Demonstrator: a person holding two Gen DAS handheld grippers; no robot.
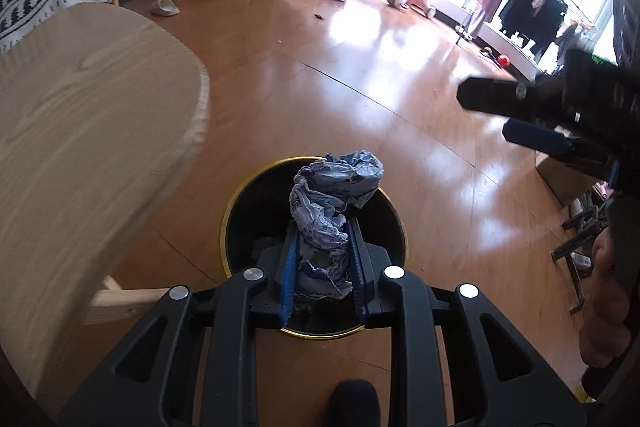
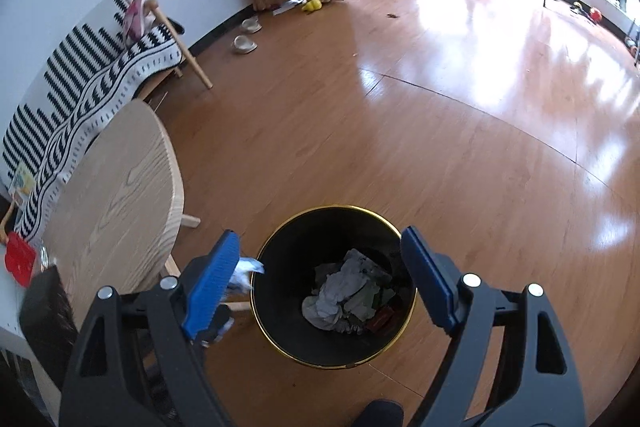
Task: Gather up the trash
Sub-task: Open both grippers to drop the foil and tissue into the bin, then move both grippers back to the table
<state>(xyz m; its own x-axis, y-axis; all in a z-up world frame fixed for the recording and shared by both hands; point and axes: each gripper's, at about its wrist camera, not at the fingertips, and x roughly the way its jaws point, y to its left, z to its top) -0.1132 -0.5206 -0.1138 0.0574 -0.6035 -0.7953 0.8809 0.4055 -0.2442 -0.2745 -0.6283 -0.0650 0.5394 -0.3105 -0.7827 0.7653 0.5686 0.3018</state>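
Over bin (image 1: 240, 211), left claw (image 1: 324, 259) grips wrapper (image 1: 328, 211); right claw (image 2: 324, 279) wide.

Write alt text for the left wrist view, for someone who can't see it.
The left gripper holds a crumpled wrapper above a black, gold-rimmed bin on a wooden floor. A round wooden table is at left, and the right gripper reaches in from the right.

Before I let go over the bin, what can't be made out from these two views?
- Left wrist view: the bin floor, hidden by the crumpled wrapper clamped in the left tongs.
- Left wrist view: the right tongs, cut off at the right edge and dark.
- Right wrist view: the blurred pale scrap, half hidden behind the right tongs' blue pad.
- Wrapper print: too small to read.
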